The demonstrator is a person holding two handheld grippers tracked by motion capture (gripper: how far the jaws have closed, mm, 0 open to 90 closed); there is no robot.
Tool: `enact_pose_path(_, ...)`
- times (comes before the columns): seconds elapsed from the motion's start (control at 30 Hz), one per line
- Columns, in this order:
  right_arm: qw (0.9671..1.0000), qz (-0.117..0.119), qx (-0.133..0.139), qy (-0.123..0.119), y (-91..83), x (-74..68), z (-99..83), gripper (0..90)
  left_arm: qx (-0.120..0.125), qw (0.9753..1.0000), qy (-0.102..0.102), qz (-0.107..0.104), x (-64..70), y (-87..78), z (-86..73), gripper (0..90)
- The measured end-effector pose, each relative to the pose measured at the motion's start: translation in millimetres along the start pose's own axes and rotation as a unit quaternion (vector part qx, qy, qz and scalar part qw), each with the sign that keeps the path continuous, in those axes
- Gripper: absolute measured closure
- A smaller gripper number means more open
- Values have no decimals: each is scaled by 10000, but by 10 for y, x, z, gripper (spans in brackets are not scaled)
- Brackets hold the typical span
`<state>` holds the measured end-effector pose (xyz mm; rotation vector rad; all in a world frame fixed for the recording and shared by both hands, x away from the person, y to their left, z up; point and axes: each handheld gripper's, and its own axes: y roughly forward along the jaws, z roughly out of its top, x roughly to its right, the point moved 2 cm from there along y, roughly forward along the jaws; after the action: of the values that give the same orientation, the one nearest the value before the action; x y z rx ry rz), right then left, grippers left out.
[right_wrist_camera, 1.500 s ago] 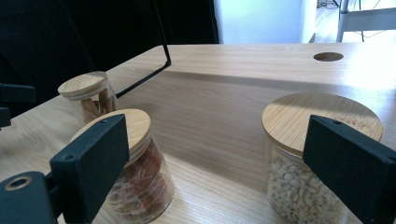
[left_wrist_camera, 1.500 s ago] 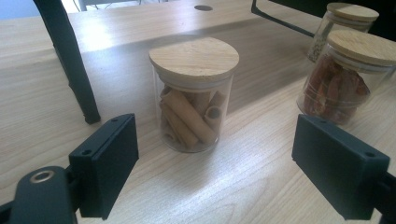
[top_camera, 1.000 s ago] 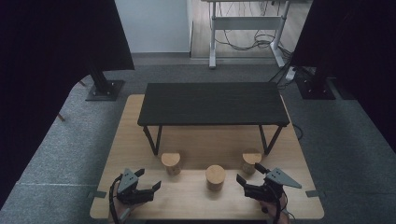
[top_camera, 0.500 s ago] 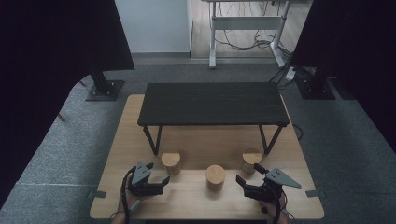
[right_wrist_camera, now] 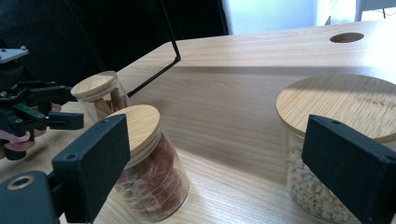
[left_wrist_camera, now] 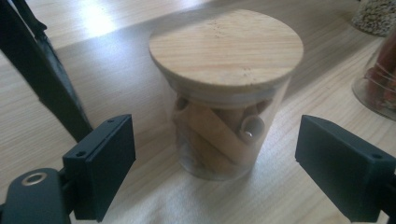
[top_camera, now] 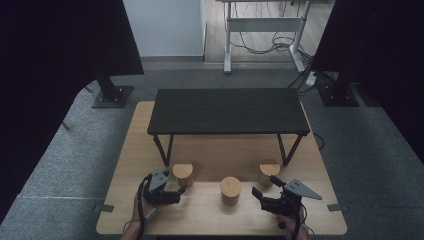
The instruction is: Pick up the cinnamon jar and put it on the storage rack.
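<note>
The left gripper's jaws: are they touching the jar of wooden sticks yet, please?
Apart. The left gripper view shows the left gripper open, with bare table visible between each jaw and the jar of wooden sticks.

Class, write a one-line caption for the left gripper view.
Open left gripper frames a wooden-lidded glass jar of brown sticks.

Wooden table point(top_camera: 125, 165) with three jars and a small black bench

The black bench point(top_camera: 227, 110) stands at the far half; nearer, in a row, sit the left jar point(top_camera: 182, 175), middle jar point(top_camera: 230, 190) and right jar point(top_camera: 269, 173), all wooden-lidded.
</note>
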<state>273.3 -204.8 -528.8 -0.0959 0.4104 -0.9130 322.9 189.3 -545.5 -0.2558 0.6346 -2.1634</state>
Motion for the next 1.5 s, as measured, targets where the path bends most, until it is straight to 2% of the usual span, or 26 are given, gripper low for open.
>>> enact_pose_path(0.33, 10000, -4, -40, -42, 10, -20, -9, 73, -52, 10000, -24, -42, 12, 194, 91, 137)
enact_pose_path(0.43, 10000, -6, -47, -42, 12, -21, -11, 73, -87, 10000, -40, 3, 11, 253, 112, 177)
enact_pose_path(0.5, 10000, 0, -56, -53, 14, -24, -13, 73, -111, 9999, -98, -88, 15, 285, 121, 220)
enact_pose_path(0.53, 9999, 8, -68, -84, 15, -33, -14, 73, -96, 9999, -102, -69, 24, 297, 122, 249)
enact_pose_path(0.67, 9999, 20, -83, -120, 21, -48, -19, 73, -73, 9999, -56, -110, 14, 296, 110, 253)
enact_pose_path(0.97, 9999, 2, -118, -125, 33, -54, -31, 73, -25, 10000, -74, -43, 29, 295, 100, 254)
enact_pose_path(1.07, 9999, 50, -118, -20, 34, -50, -30, 74, -22, 10000, -81, -39, 30, 294, 99, 253)
enact_pose_path(1.23, 9999, 34, -144, -11, 40, -43, -37, 74, -12, 10000, -84, -38, 30, 295, 98, 253)
enact_pose_path(1.4, 9999, 23, -158, -21, 48, -46, -44, 74, -28, 10000, -50, -23, 39, 291, 114, 254)
enact_pose_path(1.5, 9998, 47, -185, -34, 54, -53, -50, 74, 55, 10000, -27, -63, 52, 244, 154, 254)
